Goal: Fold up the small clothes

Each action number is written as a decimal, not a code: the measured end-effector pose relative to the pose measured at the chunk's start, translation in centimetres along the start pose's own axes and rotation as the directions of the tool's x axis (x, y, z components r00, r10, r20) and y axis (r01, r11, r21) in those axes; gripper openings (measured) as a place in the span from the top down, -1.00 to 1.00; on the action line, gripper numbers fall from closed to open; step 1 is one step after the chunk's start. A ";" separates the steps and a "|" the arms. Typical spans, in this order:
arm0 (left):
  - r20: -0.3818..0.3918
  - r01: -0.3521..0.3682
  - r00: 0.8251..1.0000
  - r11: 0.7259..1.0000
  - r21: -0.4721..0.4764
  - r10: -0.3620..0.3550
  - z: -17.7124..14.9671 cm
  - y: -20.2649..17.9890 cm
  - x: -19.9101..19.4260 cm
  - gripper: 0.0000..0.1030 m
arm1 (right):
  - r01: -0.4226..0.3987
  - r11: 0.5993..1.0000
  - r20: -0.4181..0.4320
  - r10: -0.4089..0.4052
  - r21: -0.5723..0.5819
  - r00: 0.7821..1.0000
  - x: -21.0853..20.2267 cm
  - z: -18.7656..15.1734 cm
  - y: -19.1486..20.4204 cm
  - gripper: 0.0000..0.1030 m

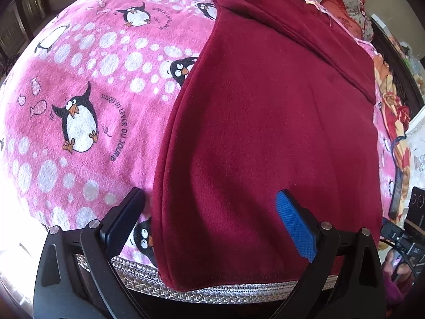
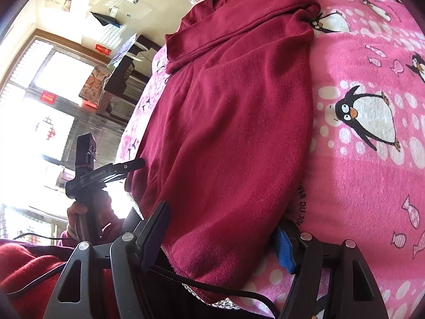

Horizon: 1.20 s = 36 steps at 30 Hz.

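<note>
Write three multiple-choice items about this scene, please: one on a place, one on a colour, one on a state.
1. Where does the garment lie?
A. on the penguin blanket
B. on a chair
C. on the floor

2. What colour is the garment?
A. white
B. dark red
C. green

3. How is the left claw?
A. shut on a sock
B. out of view
C. open

Answers:
1 A, pink penguin print shows around the cloth.
2 B, it is dark red in both views.
3 C, its fingers stand wide apart astride the garment's corner, not pinching it.

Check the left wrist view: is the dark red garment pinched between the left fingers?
No, the left gripper stands wide open over the dark red garment, pinching nothing.
</note>
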<state>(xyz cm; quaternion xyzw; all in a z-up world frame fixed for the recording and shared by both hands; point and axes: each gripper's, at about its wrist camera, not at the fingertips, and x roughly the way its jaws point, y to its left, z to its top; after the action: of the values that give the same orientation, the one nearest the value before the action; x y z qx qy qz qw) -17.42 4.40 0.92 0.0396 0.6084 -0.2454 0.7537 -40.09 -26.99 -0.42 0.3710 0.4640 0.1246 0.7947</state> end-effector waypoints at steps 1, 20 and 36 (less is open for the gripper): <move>0.001 -0.008 1.000 1.000 0.005 0.008 0.1 -0.2 0.1 -0.96 | -0.009 1.000 -0.004 0.009 0.006 1.000 0.0 0.1 -0.1 -0.33; -0.028 0.154 0.988 0.985 0.084 -0.152 -0.5 2.4 -1.2 -0.97 | 0.035 0.999 0.155 -0.031 -0.023 0.987 -1.3 -3.6 1.3 -0.34; -0.044 0.192 0.981 0.978 0.086 -0.189 2.2 1.5 -2.5 0.80 | -0.060 0.997 0.159 0.068 -0.054 0.985 -0.9 0.7 2.6 0.77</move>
<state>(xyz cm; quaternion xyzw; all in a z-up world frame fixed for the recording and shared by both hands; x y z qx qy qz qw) -15.18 5.69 3.48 0.0192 0.6111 -0.3429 0.7131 -39.58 -26.01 2.21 0.3750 0.3831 0.1312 0.8339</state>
